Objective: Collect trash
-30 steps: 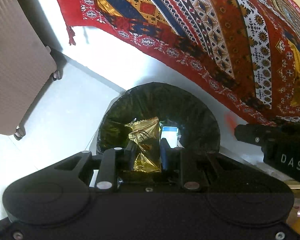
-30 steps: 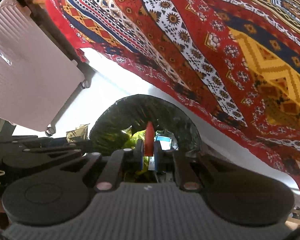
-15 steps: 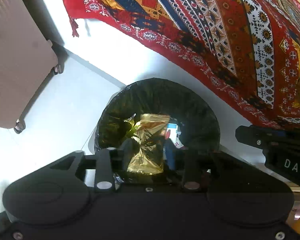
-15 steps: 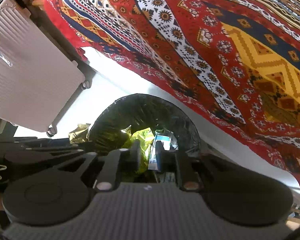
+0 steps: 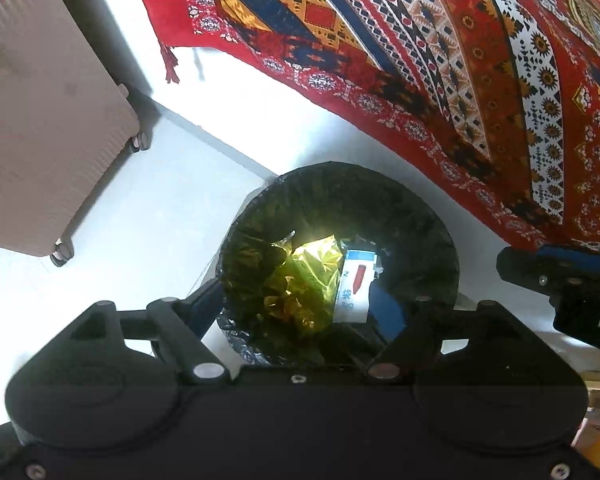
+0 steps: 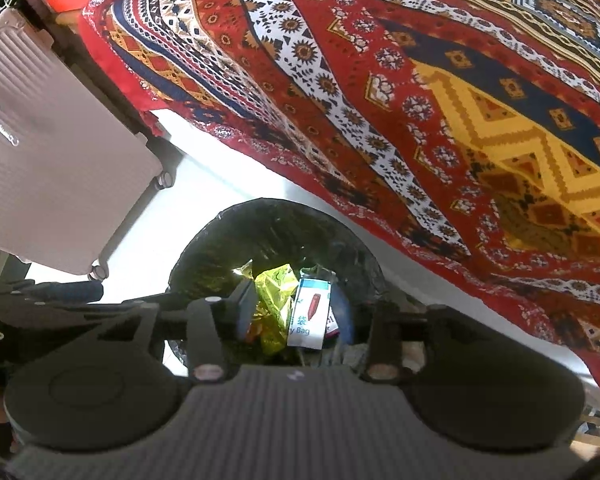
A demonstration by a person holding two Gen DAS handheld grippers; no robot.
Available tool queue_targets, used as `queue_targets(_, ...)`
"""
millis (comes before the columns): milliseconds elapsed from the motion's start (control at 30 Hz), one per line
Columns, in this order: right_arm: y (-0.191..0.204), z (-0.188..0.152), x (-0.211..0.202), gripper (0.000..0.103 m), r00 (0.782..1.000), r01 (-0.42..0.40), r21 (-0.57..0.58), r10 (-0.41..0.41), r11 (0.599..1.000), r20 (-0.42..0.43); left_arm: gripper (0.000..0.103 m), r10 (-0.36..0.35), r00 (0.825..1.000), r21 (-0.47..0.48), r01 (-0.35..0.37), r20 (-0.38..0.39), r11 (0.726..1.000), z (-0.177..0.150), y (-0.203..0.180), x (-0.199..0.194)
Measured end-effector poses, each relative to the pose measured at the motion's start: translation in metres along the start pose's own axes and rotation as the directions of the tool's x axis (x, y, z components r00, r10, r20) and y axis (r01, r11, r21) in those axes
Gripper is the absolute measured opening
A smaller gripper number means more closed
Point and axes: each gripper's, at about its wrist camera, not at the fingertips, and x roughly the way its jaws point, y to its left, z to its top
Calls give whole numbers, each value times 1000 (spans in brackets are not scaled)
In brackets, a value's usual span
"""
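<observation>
A bin with a black liner point(image 5: 340, 208) point(image 6: 276, 232) stands on the white floor right under both grippers. In it lie a gold foil wrapper point(image 5: 300, 276), a yellow-green wrapper point(image 6: 274, 292) and a white and blue packet point(image 5: 356, 292) point(image 6: 310, 316) with a small red piece point(image 5: 359, 278) on its face. My left gripper point(image 5: 296, 312) hangs over the bin; its jaws are opening with nothing between them. My right gripper point(image 6: 296, 312) is beside it, jaws also opening and empty. Each gripper shows at the edge of the other's view: right gripper point(image 5: 560, 280), left gripper point(image 6: 40, 292).
A ribbed beige suitcase point(image 5: 40, 120) point(image 6: 48, 168) on wheels stands to the left of the bin. A red patterned cloth point(image 5: 440, 60) point(image 6: 420, 100) hangs down behind and to the right of it. Bare white floor point(image 5: 140, 200) lies between suitcase and bin.
The left jaws spread and let go of the gold foil wrapper, which dropped into the bin. The right jaws spread and released the small red piece, which now lies in the bin.
</observation>
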Motion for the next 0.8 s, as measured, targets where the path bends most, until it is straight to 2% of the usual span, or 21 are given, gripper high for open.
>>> queue_targets(267,1,4,-8,59,1000,11,8,-11,1000,7,79,-23,1000,-46,22,-15,999,2,5,0)
queue_targets(800,6,3,-8,60,1000,15,-4,-15,1000,6,79,-16,1000,-54,14,-21,998,-2,4,2)
